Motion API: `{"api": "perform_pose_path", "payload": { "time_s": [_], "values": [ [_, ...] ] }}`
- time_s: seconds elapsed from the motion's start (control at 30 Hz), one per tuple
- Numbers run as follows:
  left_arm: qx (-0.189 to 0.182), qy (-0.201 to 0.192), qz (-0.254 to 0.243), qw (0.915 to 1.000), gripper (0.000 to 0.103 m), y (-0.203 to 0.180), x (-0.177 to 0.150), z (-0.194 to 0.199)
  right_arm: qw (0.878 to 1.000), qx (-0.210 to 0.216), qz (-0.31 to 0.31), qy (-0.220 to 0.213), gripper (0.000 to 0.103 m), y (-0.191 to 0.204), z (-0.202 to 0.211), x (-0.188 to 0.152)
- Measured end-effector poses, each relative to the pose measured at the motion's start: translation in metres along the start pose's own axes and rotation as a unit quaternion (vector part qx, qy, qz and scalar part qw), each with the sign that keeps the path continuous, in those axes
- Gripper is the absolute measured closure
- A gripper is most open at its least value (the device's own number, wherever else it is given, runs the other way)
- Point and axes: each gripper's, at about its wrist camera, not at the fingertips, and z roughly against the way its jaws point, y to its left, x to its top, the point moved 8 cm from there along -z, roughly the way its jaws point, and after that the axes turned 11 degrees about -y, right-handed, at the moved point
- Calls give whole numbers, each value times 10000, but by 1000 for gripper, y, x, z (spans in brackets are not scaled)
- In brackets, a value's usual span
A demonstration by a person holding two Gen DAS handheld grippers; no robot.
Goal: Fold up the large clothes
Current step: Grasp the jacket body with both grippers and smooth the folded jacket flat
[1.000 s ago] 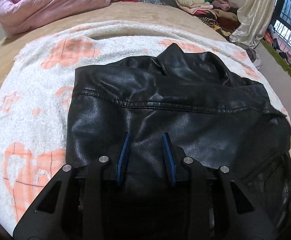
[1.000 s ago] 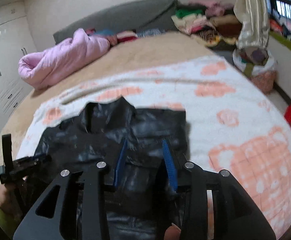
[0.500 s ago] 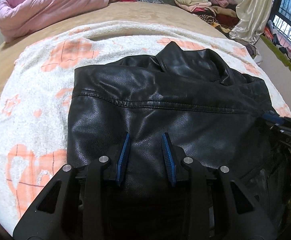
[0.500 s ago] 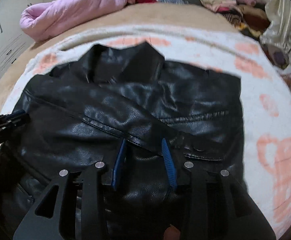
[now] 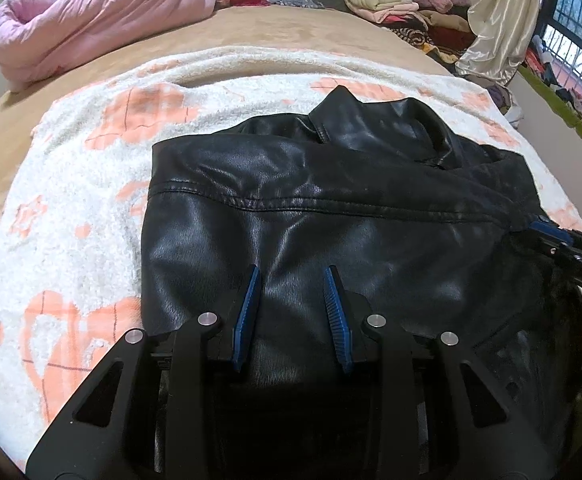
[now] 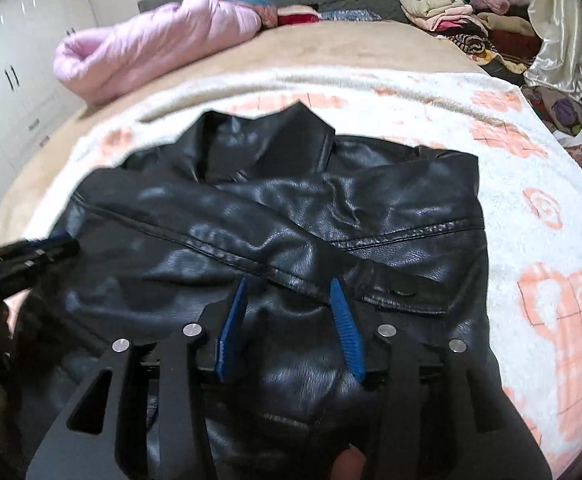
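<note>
While both sleeves already lie crossed over the black jacket (image 5: 331,240) on the blanket (image 5: 71,200), the left claw (image 5: 291,276) hangs part-open and empty, the right claw (image 6: 289,292) has just been opening with nothing pinched, and the body fold remains.

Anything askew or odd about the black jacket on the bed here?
Nothing damaged. The black jacket lies on the patterned blanket with one sleeve folded diagonally across the body and the collar rumpled, so it isn't squared up.

1. One fragment of white lettering, "DAS", is seen on the black frame of the right gripper (image 5: 547,236), at the right edge of the left wrist view; the rest is cut off.
2. No other text, label, brand or number can be read in either view.
</note>
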Motion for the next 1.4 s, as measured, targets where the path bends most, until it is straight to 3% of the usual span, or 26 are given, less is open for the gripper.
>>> {"api": "perform_pose_path", "payload": {
  "time_s": [0.2, 0.3, 0.43, 0.57, 0.8, 0.93, 1.13, 1.23, 1.3, 1.4],
  "values": [
    [-26, -331, -110, 9994, 72, -10, 12, 26, 9996, 128, 21, -259, 56, 10, 26, 6],
    [-201, -407, -285, 9986, 72, -28, 12, 36, 9992, 179, 87, -341, 46, 17, 37, 6],
    [-369, -280, -593, 9972, 72, -50, 0, 37, 9985, 212, 271, -419, 46, 28, 49, 4],
    [-460, 195, -680, 9964, 72, -62, -26, 19, 9984, 272, 314, -391, 45, 34, 52, 0],
    [-461, 346, -691, 9959, 71, -60, -36, 8, 9986, 260, 447, -63, 42, 41, 40, -14],
    [-476, 317, -706, 9959, 71, -61, -36, 9, 9958, 63, 552, 729, 40, 33, 12, -42],
    [-460, 286, -704, 9961, 71, -61, -35, 13, 9966, 149, 418, 688, 40, 32, 12, -42],
    [-471, 255, -675, 9963, 71, -61, -33, 16, 9976, 333, 368, 489, 32, 35, 24, -34],
    [-482, 228, -647, 9965, 69, -61, -33, 20, 9981, 376, 353, 345, 19, 35, 32, -27],
    [-492, 183, -610, 9968, 63, -62, -32, 26, 9983, 418, 351, 183, 14, 37, 40, -19]
  ]
}}
